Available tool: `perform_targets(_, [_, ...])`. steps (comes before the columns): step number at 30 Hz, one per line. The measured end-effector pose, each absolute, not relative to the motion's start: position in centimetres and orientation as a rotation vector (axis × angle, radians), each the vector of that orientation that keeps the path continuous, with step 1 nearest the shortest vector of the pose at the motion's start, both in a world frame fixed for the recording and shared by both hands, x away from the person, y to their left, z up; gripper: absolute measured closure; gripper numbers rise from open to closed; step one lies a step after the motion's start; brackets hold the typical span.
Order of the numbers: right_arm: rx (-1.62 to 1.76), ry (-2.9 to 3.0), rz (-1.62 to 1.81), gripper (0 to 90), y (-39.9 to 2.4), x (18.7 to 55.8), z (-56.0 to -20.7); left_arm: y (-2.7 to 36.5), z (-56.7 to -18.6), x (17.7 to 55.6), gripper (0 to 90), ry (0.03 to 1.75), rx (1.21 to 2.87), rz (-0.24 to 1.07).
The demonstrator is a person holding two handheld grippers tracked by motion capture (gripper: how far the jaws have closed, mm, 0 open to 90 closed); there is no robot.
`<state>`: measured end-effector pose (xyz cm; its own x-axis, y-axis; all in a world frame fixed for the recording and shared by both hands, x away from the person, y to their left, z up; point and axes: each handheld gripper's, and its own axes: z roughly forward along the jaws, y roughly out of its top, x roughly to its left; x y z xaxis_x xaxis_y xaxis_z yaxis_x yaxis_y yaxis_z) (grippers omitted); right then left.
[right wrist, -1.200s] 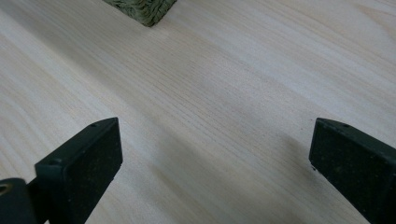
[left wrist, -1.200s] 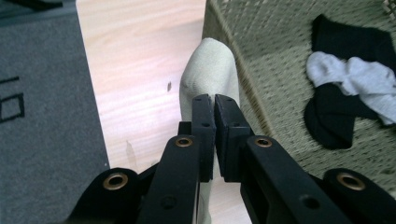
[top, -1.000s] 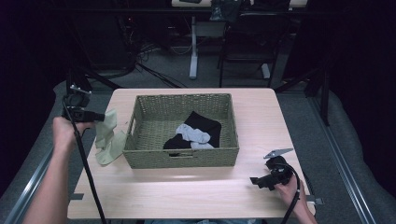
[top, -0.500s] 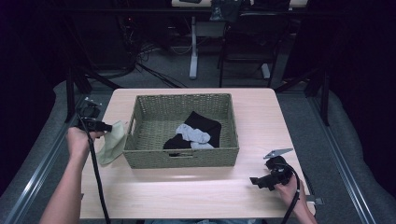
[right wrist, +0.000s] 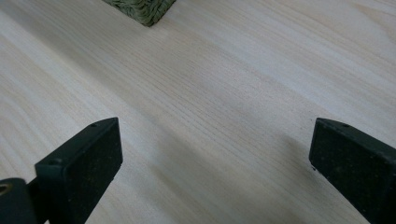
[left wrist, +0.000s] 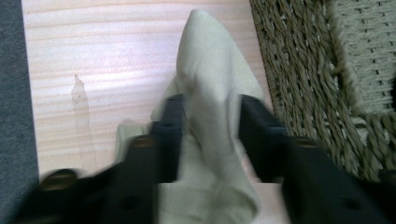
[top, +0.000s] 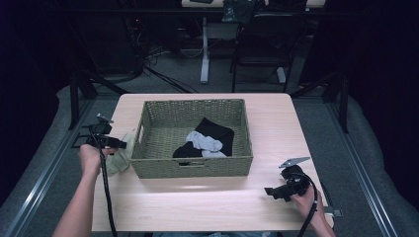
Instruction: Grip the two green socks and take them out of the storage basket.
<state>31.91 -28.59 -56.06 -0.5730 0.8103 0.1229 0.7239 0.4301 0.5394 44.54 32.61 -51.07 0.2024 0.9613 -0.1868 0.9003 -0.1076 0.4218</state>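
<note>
A pale green sock [top: 117, 158] lies crumpled on the wooden table [top: 197, 202], just left of the woven basket [top: 192, 168]. My left gripper [top: 121, 144] is low over it. In the left gripper view the sock [left wrist: 210, 88] runs between the two black jaws of my left gripper [left wrist: 210, 126]. Those jaws have just been opening and stand apart, the cloth slack between them. The basket holds a black sock [top: 216, 133] and a grey sock [top: 201, 143]. My right gripper [top: 269, 191] rests near the table's front right, its jaws wide open [right wrist: 215, 158] over bare wood.
The basket's woven wall [left wrist: 303, 70] stands close on the right of the left gripper. A corner of the basket [right wrist: 140, 9] lies ahead of the right gripper. Cables trail from both grippers. Dark floor, table legs and chairs lie beyond the table's far edge.
My left hand has come down beside the basket, bringing the hanging green sock onto the table. Its jaws, shut on the sock before, now stand apart. The right hand has not moved.
</note>
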Motion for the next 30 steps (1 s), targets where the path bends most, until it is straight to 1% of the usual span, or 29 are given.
perform_targets(1, [1.366, 2.518, 0.830, 1.9, -28.6, 31.9, -56.1, 32.6, -50.5, 44.1, 45.6, 1.727, 2.038, 0.220])
perform_targets(2, [1.366, 2.518, 0.830, 1.9, -28.6, 31.9, -56.1, 32.6, -50.5, 44.1, 40.4, 1.727, 2.038, 0.220])
perform_targets(3, [1.370, 2.512, 0.836, 1.9, -28.5, 31.9, -56.1, 32.7, -50.3, 43.9, 40.4, 1.719, 2.038, 0.224])
perform_targets(4, [1.371, 2.509, 0.835, 1.9, -28.5, 31.9, -56.1, 32.9, -50.0, 43.6, 36.7, 1.704, 2.031, 0.227])
perform_targets(6, [1.365, 2.523, 0.839, 1.9, -28.6, 31.9, -56.1, 33.2, -49.2, 43.0, 32.3, 1.692, 2.024, 0.259])
perform_targets(8, [1.364, 2.528, 0.838, 1.9, -28.5, 31.9, -56.0, 33.6, -48.6, 42.3, 25.8, 1.679, 2.013, 0.279])
perform_targets(9, [1.365, 2.524, 0.840, 1.9, -28.5, 31.9, -56.1, 33.7, -48.3, 42.0, 20.9, 1.673, 2.005, 0.283])
perform_targets(10, [1.365, 2.524, 0.840, 1.9, -28.5, 31.9, -56.1, 33.8, -48.0, 41.6, 20.9, 1.664, 1.997, 0.298])
perform_targets(14, [1.364, 2.526, 0.840, 1.9, -28.5, 31.9, -56.1, 34.1, -47.1, 39.8, 12.6, 1.638, 1.973, 0.340])
perform_targets(15, [1.364, 2.526, 0.840, 1.9, -28.5, 31.9, -56.1, 34.1, -47.0, 39.3, 12.6, 1.629, 1.971, 0.347])
perform_targets(21, [1.373, 2.517, 0.841, 1.9, -28.6, 31.9, -56.0, 33.6, -46.6, 36.1, 4.7, 1.560, 1.953, 0.383])
perform_targets(28, [1.372, 2.510, 0.834, 1.9, -28.5, 31.9, -56.1, 32.8, -47.2, 33.3, 1.1, 1.525, 1.971, 0.424])
perform_targets(30, [1.373, 2.513, 0.835, 1.9, -28.5, 31.9, -56.1, 32.5, -47.7, 32.8, 0.2, 1.524, 1.971, 0.418])
